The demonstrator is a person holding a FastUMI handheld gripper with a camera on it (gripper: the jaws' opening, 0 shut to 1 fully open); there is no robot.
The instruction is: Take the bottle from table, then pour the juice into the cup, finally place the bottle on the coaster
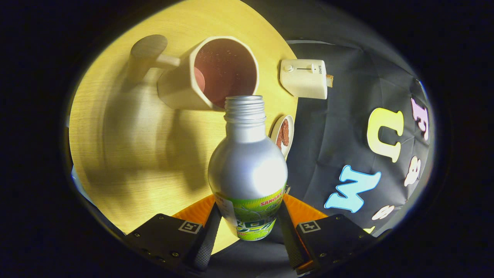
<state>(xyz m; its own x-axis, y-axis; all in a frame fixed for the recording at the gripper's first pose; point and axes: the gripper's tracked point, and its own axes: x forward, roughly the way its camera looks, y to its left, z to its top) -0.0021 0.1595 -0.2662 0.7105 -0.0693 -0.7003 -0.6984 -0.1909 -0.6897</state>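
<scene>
A silver metal bottle [247, 166] with a green label and no cap is held between my fingers, and my gripper [249, 231] is shut on its lower body. The bottle is tipped forward, its threaded mouth right at the rim of a cream mug [208, 73] with a dark pinkish inside and a handle on the far side. The mug stands on the yellow wooden table [127, 146]. Just past the bottle's shoulder, near the table's edge, lies a small round coaster [283, 133] with a brown patch on it, partly hidden by the bottle.
A cream box-shaped device [305, 77] with a knob sits at the table's edge beyond the coaster. The black cloth wall [347, 127] hangs behind that edge. Shadows of the mug and bottle fall across the tabletop.
</scene>
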